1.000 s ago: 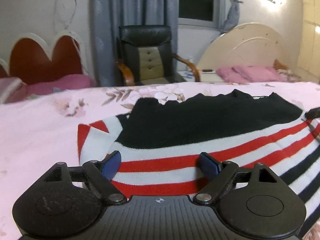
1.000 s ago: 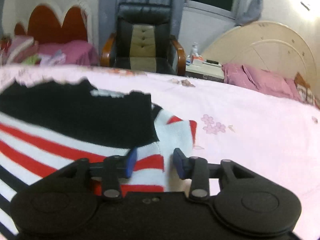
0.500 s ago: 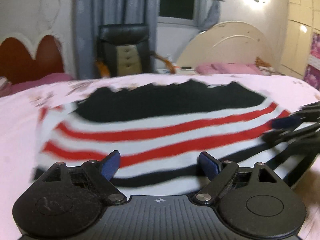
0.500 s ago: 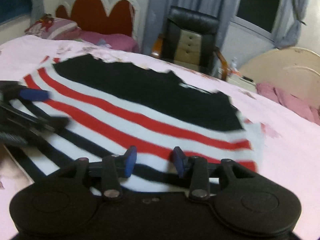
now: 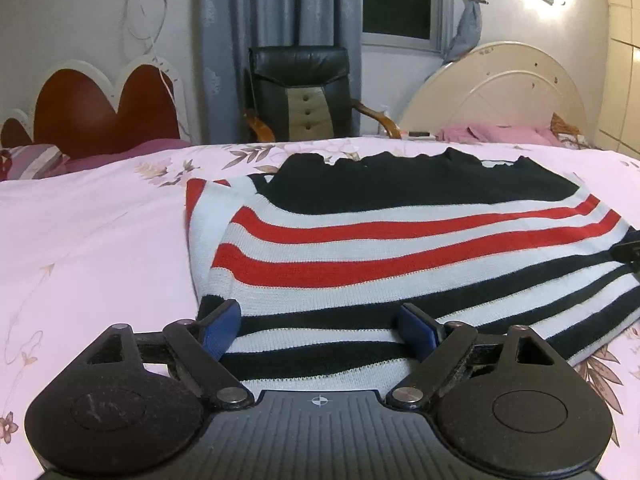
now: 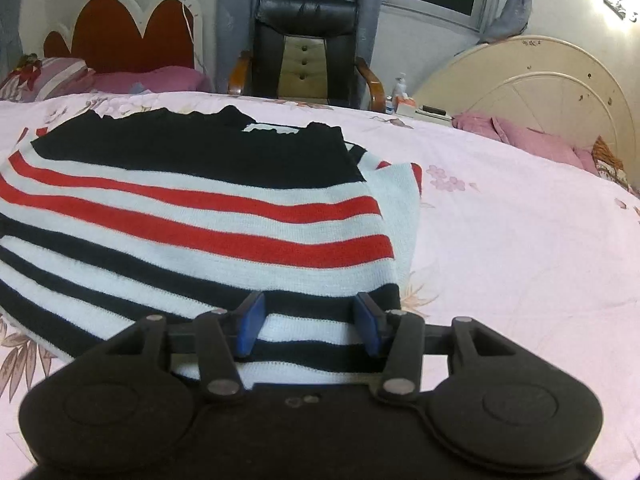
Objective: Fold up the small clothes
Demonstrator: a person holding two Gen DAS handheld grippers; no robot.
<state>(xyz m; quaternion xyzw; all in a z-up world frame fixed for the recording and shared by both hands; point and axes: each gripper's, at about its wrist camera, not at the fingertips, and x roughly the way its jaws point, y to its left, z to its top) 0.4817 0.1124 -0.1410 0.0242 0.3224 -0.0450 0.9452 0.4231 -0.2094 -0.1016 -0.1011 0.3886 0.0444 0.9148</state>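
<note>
Sweater (image 5: 400,248) lies flat on the pink bed (image 5: 88,240), black part far, red stripes in the middle, black stripes near, a sleeve folded in at each side. Left claw (image 5: 320,330) hangs over the near left hem, blue pads (image 5: 220,332) wide apart and nothing gripped. Right claw (image 6: 308,326) sits over the near right corner, jaws just been opening, striped hem between the pads (image 6: 250,326) but not pinched.

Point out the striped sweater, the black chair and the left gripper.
striped sweater (image 5: 400,236): left wrist view, upper red stripe.
black chair (image 5: 300,68): left wrist view, backrest.
left gripper (image 5: 320,330): left wrist view, midway between fingertips.
</note>
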